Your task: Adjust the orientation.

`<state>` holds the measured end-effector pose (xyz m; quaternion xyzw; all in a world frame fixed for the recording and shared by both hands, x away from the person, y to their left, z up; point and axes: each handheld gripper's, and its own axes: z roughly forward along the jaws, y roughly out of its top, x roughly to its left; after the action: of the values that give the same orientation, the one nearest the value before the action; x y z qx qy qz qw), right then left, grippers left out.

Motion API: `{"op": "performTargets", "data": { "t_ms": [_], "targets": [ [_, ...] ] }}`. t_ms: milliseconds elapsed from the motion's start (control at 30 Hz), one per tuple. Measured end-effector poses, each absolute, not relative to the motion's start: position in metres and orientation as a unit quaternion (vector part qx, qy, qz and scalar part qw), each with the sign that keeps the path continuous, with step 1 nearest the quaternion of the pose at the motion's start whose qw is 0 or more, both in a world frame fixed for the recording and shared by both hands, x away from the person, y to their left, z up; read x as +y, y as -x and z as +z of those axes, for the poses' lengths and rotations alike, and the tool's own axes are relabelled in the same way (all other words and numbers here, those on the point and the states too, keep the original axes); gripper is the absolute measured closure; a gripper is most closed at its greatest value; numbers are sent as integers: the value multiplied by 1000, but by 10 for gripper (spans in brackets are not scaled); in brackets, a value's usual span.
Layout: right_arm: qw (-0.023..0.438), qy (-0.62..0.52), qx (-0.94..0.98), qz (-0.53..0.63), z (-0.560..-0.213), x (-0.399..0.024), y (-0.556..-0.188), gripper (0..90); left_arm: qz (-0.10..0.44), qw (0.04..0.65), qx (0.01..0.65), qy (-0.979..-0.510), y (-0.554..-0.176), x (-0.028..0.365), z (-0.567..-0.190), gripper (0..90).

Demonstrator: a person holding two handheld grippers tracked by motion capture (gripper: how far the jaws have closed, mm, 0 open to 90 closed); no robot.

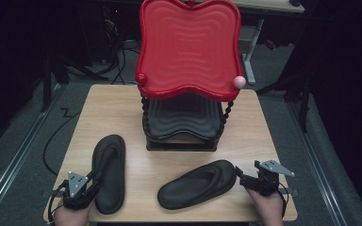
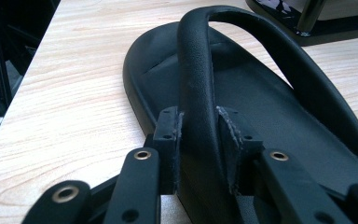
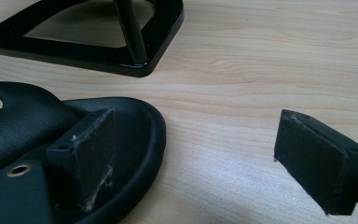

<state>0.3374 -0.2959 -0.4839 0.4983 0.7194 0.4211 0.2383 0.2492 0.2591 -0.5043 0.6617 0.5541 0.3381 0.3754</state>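
High view: two black sandals lie on the pale wood-grain worktop [image 1: 122, 101] in front of a two-tier rack [image 1: 181, 141] with a glossy red ribbed tray [image 1: 188, 47] on top and a dark one below. The left sandal [image 1: 108, 172] runs lengthwise away from the person, heel end at the near edge, and the left tongs [image 1: 92, 181] sit right at that end. In the left gripper view the pads [image 2: 168, 140] press on either side of the sandal's thick strap [image 2: 196, 84], so those tongs are clamped on it. The right sandal [image 1: 197, 183] lies slanted, its long axis running from near-left up toward the right tongs [image 1: 240, 175], which stand wide apart and grip nothing. In the right gripper view one pad [image 3: 91, 149] hangs over the sandal's rim [image 3: 156, 135], the other over bare wood. The sandals look like matte, lightly pebbled moulded foam with rounded edges. I'd say the left hand is readier to lift.
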Motion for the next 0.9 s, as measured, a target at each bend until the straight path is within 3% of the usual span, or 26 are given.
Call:
{"op": "performTargets", "data": {
  "t_ms": [300, 467, 900],
  "targets": [
    [232, -506, 717, 420, -486, -300, -335, 140, 338, 379, 551, -662, -259, 258, -507, 692],
    [233, -508, 715, 420, -486, -303, -333, 143, 348, 369, 556, -658, -262, 256, -504, 742],
    [240, -504, 714, 423, -483, -301, -329, 148, 377, 433, 515, -637, -244, 243, -481, 760]
  ]
}}
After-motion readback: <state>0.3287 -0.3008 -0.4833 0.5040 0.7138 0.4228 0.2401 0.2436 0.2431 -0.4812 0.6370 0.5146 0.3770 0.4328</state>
